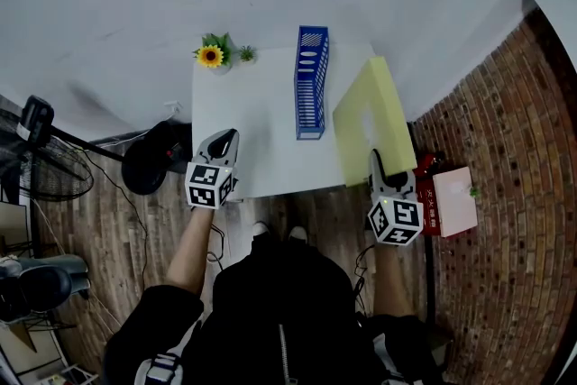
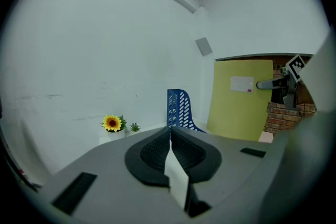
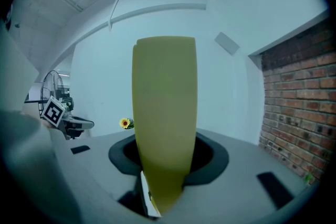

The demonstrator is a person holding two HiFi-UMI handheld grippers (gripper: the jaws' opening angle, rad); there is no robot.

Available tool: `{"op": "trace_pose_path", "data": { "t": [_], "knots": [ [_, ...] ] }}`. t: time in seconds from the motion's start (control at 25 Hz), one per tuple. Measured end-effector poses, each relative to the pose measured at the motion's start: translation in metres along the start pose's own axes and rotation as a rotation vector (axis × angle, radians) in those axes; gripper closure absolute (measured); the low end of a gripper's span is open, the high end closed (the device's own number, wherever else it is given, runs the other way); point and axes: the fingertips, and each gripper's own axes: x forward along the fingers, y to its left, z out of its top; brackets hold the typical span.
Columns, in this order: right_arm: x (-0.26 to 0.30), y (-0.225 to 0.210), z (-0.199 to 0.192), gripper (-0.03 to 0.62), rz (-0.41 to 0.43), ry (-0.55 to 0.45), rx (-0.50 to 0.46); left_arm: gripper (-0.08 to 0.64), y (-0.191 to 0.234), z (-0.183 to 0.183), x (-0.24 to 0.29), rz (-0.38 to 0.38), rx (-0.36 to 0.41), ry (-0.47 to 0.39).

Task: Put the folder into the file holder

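Note:
A yellow folder [image 1: 370, 117] is lifted on edge over the right side of the white table [image 1: 252, 117], with my right gripper [image 1: 376, 160] shut on its near lower edge. In the right gripper view the folder [image 3: 165, 128] rises straight up from between the jaws. The blue slotted file holder [image 1: 311, 81] stands upright on the table just left of the folder, apart from it. My left gripper [image 1: 226, 136] hovers over the table's front left, shut and empty. The left gripper view shows the holder [image 2: 178, 107], the folder [image 2: 241, 99] and the right gripper [image 2: 281, 83].
A sunflower pot [image 1: 211, 56] and a small green plant [image 1: 246, 53] stand at the table's far left corner. A red box [image 1: 431, 169] and a pink box [image 1: 451, 201] sit by the brick wall at right. A fan [image 1: 54, 171] and a black round base [image 1: 151, 158] are left of the table.

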Motion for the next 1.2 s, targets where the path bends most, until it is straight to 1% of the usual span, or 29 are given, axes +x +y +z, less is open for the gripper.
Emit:
{"op": "trace_pose_path", "data": {
  "t": [0.2, 0.52, 0.92, 1.04, 1.2],
  "knots": [
    [0.003, 0.012, 0.016, 0.422, -0.009, -0.016, -0.019, 0.531, 0.012, 0.003, 0.003, -0.014, 0.001, -0.010],
    [0.008, 0.029, 0.032, 0.420, -0.027, -0.040, -0.021, 0.531, 0.025, 0.002, 0.012, -0.050, 0.000, -0.018],
    [0.018, 0.060, 0.040, 0.422, -0.034, -0.062, -0.029, 0.531, 0.035, -0.008, 0.016, -0.102, 0.006, -0.013],
    [0.024, 0.067, 0.041, 0.420, -0.039, -0.067, -0.037, 0.531, 0.037, -0.011, 0.014, -0.109, 0.003, -0.015],
    [0.033, 0.073, 0.042, 0.422, -0.049, -0.072, -0.021, 0.531, 0.043, -0.016, 0.009, -0.116, -0.005, -0.011]
  ]
}}
